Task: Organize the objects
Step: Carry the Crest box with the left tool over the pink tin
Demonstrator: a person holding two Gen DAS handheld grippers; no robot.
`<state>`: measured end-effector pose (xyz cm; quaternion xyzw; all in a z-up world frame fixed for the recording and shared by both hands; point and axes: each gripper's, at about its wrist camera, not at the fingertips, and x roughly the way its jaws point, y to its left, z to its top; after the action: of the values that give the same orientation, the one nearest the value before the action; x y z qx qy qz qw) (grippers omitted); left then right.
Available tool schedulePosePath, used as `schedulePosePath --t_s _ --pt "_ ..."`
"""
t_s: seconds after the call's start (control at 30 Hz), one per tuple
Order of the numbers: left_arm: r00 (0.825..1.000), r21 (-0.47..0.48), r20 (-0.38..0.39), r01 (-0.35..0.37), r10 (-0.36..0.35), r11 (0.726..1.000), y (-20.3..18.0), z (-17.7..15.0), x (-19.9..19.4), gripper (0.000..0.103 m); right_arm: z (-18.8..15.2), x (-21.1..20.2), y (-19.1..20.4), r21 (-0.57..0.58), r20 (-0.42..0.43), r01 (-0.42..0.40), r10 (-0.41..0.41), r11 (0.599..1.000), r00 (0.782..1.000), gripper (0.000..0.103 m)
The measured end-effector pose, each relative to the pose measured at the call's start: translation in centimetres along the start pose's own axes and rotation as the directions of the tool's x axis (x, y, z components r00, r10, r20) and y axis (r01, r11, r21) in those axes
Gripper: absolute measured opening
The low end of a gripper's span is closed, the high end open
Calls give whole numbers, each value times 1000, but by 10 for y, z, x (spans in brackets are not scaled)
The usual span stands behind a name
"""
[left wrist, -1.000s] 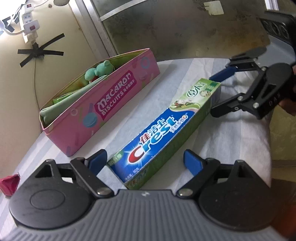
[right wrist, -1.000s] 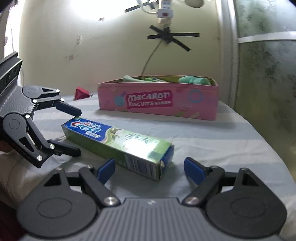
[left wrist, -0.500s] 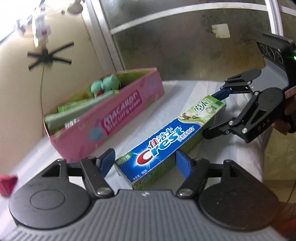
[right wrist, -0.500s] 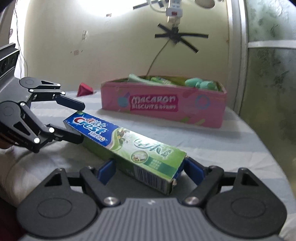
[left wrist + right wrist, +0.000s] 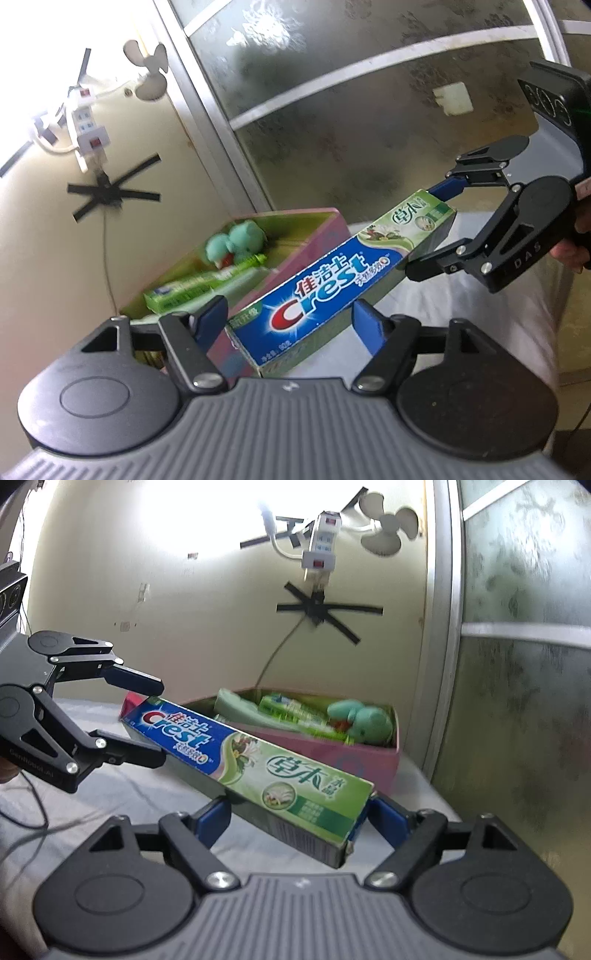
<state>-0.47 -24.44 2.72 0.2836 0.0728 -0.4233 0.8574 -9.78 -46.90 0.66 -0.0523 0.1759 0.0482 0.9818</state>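
Toothpaste box (image 5: 325, 280), pink box (image 5: 332, 755) holding toothpaste, toy

"Crest" on toothpaste box (image 5: 325, 280)

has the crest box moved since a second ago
Yes. The Crest box has come up off the striped cloth, held at both ends, and now hangs level with the pink box's rim, beside it.

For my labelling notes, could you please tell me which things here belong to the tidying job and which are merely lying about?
Job:
- blue-green Crest toothpaste carton, held by left gripper and right gripper
- pink cardboard biscuit box
- green plush toy inside it

Lying about:
- white power strip
- black tape cross
- striped tablecloth
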Motion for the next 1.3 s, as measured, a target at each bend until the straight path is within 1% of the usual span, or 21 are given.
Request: schedulePosePath --t_s 0.2,0.37,0.57,0.8,0.93,1.1,1.23,1.3 --pt "998 7 29 -57 57 998 16 12 4 76 21 16 -1 -45 57 9 -7 999 998 84" --pt "995 1 37 -96 96 995 27 20 13 79 35 33 -4 -59 84 3 2 998 996 85" --pt "992 -13 40 -122 122 992 43 23 29 81 46 56 -11 -69 96 -2 8 998 995 85" --pt "990 -8 8 -142 142 990 57 23 56 81 53 97 -29 -66 70 -11 16 998 997 86" --pt "989 -27 -17 -147 146 989 67 22 73 82 54 119 -35 -67 50 -20 23 998 998 86" --pt "988 -47 -53 -147 144 988 72 16 93 82 51 140 -37 -94 19 1 0 996 1000 86" --pt "986 -36 -61 -156 153 987 75 15 105 82 56 156 -41 -104 -7 16 -17 994 1000 87" --pt "985 -41 -67 -162 159 986 81 17 113 87 62 165 -41 -105 -26 18 -20 994 999 87"
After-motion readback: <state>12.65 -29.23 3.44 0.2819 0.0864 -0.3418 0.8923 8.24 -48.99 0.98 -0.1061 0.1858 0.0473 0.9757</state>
